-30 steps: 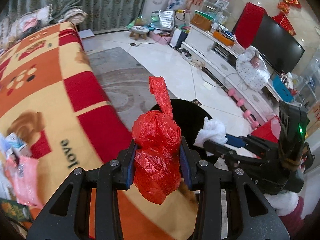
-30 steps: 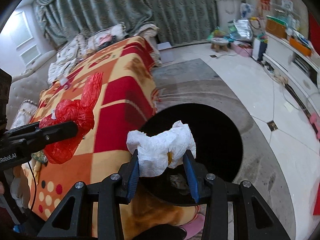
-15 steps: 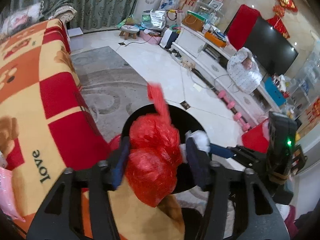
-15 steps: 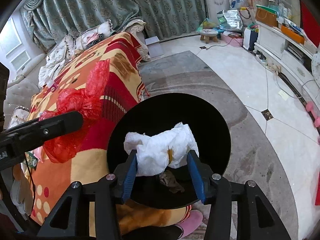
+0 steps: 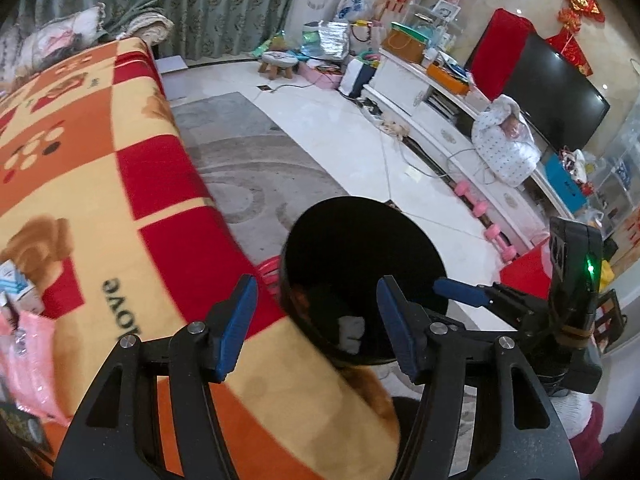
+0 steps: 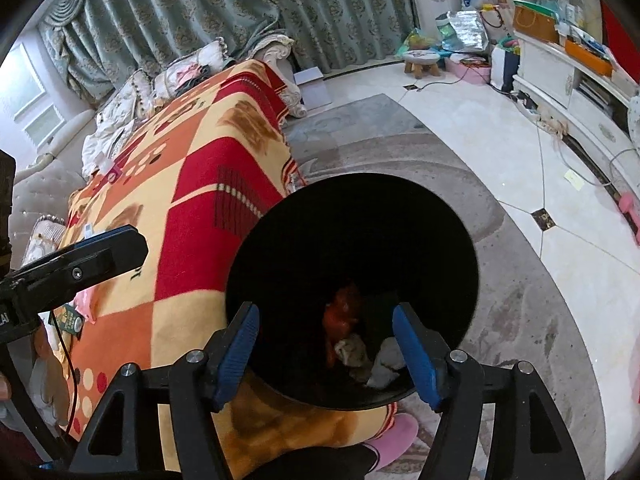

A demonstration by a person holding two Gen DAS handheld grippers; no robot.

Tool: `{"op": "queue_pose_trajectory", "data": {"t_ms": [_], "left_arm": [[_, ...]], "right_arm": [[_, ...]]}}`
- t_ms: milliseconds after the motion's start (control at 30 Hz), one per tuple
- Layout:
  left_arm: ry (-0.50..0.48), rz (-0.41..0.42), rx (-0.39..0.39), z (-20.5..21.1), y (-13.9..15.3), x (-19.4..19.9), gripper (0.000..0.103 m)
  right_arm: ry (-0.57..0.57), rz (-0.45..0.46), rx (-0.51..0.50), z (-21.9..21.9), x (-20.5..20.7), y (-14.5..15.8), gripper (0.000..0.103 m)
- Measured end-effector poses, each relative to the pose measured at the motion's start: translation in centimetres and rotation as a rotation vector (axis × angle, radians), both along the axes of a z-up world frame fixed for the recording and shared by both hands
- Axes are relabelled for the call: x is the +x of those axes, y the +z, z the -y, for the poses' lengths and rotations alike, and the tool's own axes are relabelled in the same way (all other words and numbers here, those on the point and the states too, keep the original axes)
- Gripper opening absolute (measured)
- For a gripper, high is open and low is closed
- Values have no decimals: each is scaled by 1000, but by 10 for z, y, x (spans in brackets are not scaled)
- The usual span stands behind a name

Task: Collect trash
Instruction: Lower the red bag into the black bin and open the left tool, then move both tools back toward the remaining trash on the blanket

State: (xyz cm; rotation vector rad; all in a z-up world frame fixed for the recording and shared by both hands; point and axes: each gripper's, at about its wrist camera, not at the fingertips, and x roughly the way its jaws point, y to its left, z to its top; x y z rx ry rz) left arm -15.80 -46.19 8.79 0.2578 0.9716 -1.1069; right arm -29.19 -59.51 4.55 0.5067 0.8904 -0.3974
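Observation:
A black round trash bin (image 5: 420,240) stands on the floor beside the blanket-covered sofa; it also shows in the right wrist view (image 6: 460,240). Inside it lie a red plastic bag (image 6: 342,314) and a white crumpled tissue (image 6: 386,362); the tissue shows faintly in the left wrist view (image 5: 352,330). My left gripper (image 5: 316,324) is open and empty over the bin's near rim. My right gripper (image 6: 326,358) is open and empty above the bin. The right gripper shows at the right of the left wrist view (image 5: 460,294).
The sofa blanket (image 5: 100,168) is red, orange and yellow, with a pink bag (image 5: 24,364) and small packets at its left end. A grey rug (image 6: 520,320) lies under the bin. A white TV cabinet (image 5: 460,136) with a television lines the far right.
Both grippers opened. The red bag left my left gripper and the white tissue left my right gripper; both now lie inside the bin.

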Motion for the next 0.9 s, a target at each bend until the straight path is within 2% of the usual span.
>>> {"op": "queue_pose_trajectory", "data": {"t_ms": [233,500,900], "left_arm": [[76,64,40,-36,5,8,61],[174,92,60,-88,9,22,61],[347,102,73,-197,12,52,61]], "right_arm": [[61,11,-27,-28,15,10,67],[148,18,-38,-69,42,19,67],[318,16,-19,-148,95,17,67]]}}
